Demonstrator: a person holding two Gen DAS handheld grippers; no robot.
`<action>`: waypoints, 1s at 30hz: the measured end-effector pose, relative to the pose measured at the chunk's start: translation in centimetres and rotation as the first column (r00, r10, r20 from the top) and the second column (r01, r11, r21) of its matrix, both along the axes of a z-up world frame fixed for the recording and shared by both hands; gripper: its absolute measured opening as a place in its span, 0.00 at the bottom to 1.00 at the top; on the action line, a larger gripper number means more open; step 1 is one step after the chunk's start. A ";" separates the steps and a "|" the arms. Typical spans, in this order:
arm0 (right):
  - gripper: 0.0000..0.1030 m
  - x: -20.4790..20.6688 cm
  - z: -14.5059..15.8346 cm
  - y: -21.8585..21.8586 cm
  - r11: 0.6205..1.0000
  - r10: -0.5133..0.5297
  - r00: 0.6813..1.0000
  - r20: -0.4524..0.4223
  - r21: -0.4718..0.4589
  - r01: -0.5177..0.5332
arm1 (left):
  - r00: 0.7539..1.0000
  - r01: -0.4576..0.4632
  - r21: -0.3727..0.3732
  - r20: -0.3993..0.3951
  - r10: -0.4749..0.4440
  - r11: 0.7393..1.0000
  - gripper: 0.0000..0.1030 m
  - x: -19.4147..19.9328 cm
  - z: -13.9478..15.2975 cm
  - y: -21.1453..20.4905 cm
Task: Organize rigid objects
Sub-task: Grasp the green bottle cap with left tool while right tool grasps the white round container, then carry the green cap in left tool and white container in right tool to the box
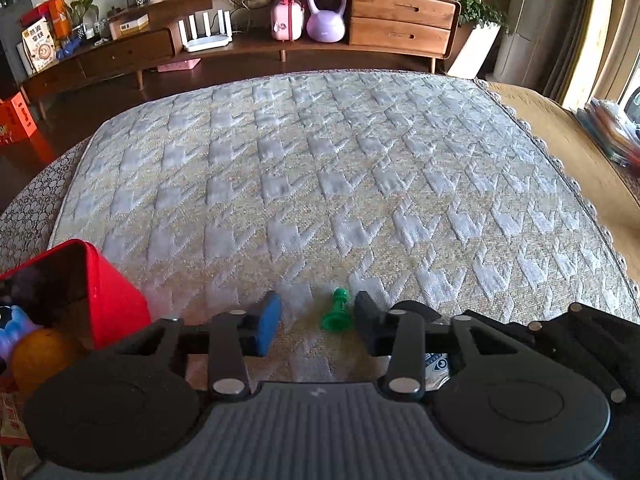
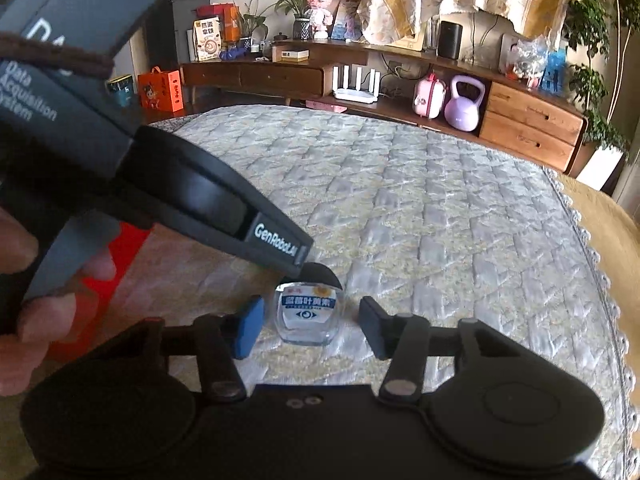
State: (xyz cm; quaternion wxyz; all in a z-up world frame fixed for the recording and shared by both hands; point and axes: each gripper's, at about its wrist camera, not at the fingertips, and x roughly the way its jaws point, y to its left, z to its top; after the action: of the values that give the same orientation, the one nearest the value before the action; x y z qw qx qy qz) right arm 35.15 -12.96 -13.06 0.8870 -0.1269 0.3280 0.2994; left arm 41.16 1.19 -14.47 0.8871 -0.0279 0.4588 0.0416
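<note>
The left claw (image 1: 316, 320) stands part open with a small green pawn (image 1: 335, 311) lying between its fingers, close to the dark right finger and not yet pinched; a good grip would centre the pawn, then close gently so it does not roll or squirt out across the soft quilt (image 1: 320, 184); just left of this claw sits a red box (image 1: 116, 300), probably where things go, with an orange (image 1: 40, 356) and a purple toy beside it. The right claw (image 2: 310, 326) is also part open, straddling a small clear jar (image 2: 308, 316) with a blue label, gaps showing on both sides; the left tool (image 2: 200, 208) crosses directly above and behind the jar, so the two may bump when lifting. Farther off, beyond the quilt, a wooden sideboard (image 2: 532, 120) holds a purple kettlebell (image 2: 464, 106).
</note>
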 end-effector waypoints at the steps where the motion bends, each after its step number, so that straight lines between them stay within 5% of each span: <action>1: 0.44 0.0 0.0 0.1 1.000 -0.002 1.000 0.004 -0.002 0.002 | 1.000 0.000 0.005 0.003 0.000 1.000 0.32 -0.1 0.0 -0.1; 5: 0.36 -0.1 0.1 0.3 1.000 0.004 1.000 0.014 -0.011 -0.003 | 1.000 0.022 0.020 0.016 -0.022 1.000 0.15 -0.7 0.0 -0.8; 15: 0.36 -0.9 1.3 -2.3 0.997 -0.062 0.998 -0.015 0.034 0.062 | 0.999 0.027 -0.030 0.036 -0.026 0.999 0.14 -2.2 0.9 -0.3; 21: 0.37 -2.3 3.0 -4.3 0.992 -0.088 0.995 -0.054 0.081 0.092 | 0.999 0.019 -0.102 0.048 -0.014 0.995 0.14 -3.9 3.1 0.5; 30: 0.37 -6.6 6.6 -5.8 0.992 -0.083 0.996 -0.029 0.091 0.085 | 0.995 0.055 -0.109 0.086 -0.046 0.993 0.14 -7.4 7.0 -0.4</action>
State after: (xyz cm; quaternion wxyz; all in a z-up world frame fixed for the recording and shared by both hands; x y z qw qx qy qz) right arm 28.59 -18.81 -6.48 0.8994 -0.0679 0.3301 0.2783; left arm 33.74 0.81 -7.50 0.9034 -0.0673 0.4235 -0.0076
